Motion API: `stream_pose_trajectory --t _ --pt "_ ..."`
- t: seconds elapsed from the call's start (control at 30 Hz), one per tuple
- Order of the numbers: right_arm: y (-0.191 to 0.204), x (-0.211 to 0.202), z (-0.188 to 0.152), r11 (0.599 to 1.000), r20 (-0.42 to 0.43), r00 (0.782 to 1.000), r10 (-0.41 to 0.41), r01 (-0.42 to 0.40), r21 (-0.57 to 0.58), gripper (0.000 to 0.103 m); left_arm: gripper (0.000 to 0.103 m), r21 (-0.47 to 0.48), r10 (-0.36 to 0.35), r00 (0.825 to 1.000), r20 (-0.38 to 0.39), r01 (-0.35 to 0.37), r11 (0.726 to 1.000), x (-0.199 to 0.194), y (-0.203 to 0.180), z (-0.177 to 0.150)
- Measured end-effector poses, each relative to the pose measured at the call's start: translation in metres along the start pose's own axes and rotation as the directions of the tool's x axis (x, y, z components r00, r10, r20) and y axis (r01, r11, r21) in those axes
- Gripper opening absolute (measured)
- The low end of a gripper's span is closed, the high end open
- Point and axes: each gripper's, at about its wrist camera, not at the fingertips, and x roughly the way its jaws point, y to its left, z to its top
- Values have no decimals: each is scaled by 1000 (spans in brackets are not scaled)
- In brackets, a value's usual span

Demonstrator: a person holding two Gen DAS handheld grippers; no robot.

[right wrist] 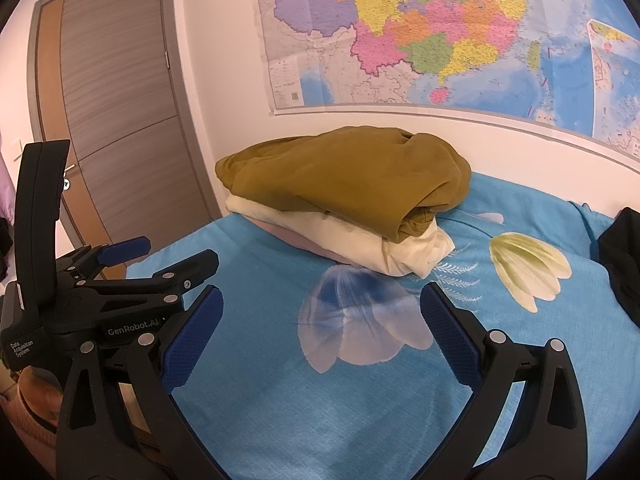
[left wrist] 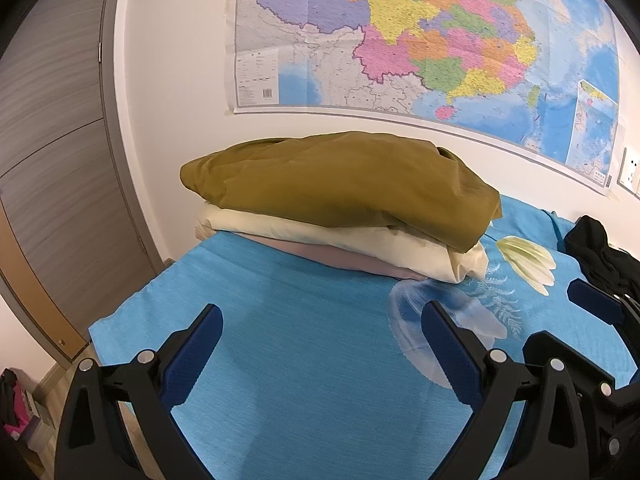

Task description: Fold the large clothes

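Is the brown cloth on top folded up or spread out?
Folded. The brown cloth is a compact bundle stacked on the cream cloth.

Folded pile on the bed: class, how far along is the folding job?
Done: three folded pieces stacked, olive garment on cream garment on pink garment. In hand: nothing; left claw and right claw are open. Left: the black garment lies unfolded.
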Motion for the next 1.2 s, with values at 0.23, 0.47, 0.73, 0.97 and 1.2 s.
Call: stream_pose_trajectory --t 0.23,0.47,0.73,0.97,1.2 --pt "-1 0 0 1000 -2 1000 2 -2 5 97 96 2 3 1000 -4 -3 1000 1 -1 0" --pt "-3 1 -1 1000 -2 1000 2 -2 5 97 96 3 1 1000 -9 -1 1000 3 -3 0" --pt "-3 2 -2 1000 -3 1000 5 -5 7 97 96 4 0 1000 -12 0 1000 5 -3 0" --pt "-4 2 -3 1000 -7 1000 8 -8 6 97 96 -6 1 1000 -22 -1 1000 5 -3 -1" --pt "-3 2 -3 1000 -5 1000 9 -9 9 97 96 -3 3 1000 -26 -3 1000 5 -5 -3"
